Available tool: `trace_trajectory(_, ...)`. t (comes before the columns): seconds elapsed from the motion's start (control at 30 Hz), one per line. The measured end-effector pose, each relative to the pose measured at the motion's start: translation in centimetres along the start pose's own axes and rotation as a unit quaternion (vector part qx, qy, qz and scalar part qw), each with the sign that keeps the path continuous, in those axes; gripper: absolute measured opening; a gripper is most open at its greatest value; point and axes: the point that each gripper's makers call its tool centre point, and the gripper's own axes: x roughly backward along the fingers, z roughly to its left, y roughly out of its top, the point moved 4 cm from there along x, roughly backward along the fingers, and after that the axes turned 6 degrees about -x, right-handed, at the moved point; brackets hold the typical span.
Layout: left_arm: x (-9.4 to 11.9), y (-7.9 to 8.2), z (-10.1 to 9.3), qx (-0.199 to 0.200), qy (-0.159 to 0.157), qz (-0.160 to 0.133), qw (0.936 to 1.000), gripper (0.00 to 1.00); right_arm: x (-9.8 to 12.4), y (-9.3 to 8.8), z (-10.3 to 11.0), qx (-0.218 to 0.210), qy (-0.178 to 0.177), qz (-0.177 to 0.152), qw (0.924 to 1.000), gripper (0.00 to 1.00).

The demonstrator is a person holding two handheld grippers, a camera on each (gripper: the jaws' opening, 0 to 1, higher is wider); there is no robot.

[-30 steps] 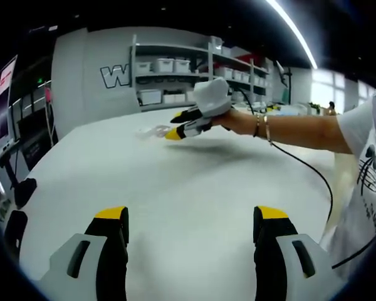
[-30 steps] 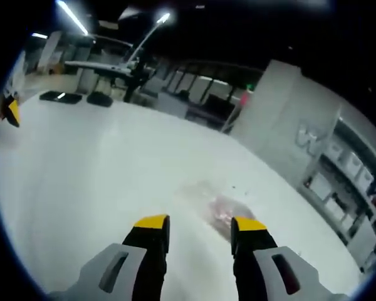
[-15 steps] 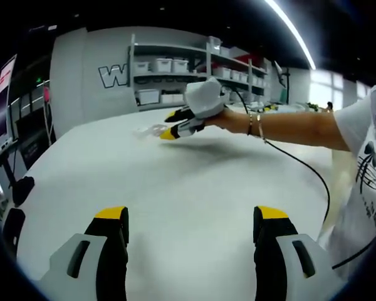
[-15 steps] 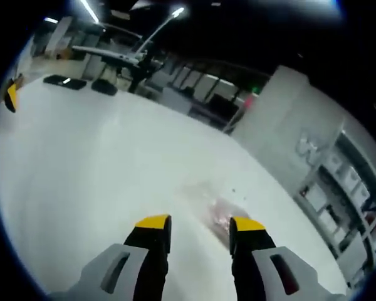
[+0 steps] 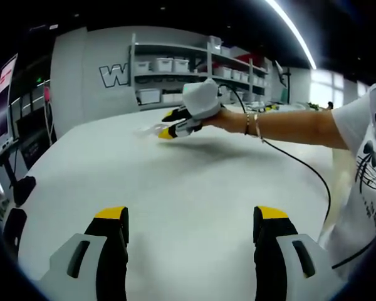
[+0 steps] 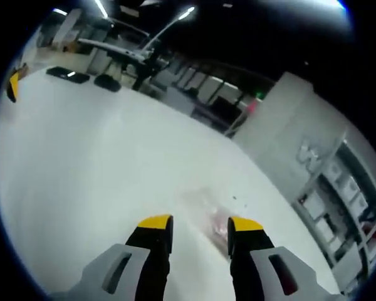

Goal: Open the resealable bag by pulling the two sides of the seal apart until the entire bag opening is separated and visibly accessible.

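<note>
The resealable bag, lying flat on the white bench near its far edge, was approached by the right tool, jaws parted and empty, while the left tool, wide open, was held well apart; thin film could be missed or pushed away.

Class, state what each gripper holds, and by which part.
Nothing is held. The right gripper is open just short of the bag; the left gripper is open over bare table.

bag on table | right gripper just before it | shelves behind
</note>
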Motion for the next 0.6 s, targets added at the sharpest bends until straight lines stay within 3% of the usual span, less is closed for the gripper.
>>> trace_trajectory(0.6,0.23,-0.11,0.43,0.002,0.004,-0.001,1.0000,0.81,-0.90,-0.02,0.31,0.032,-0.005,0.005,0.9995,0.30)
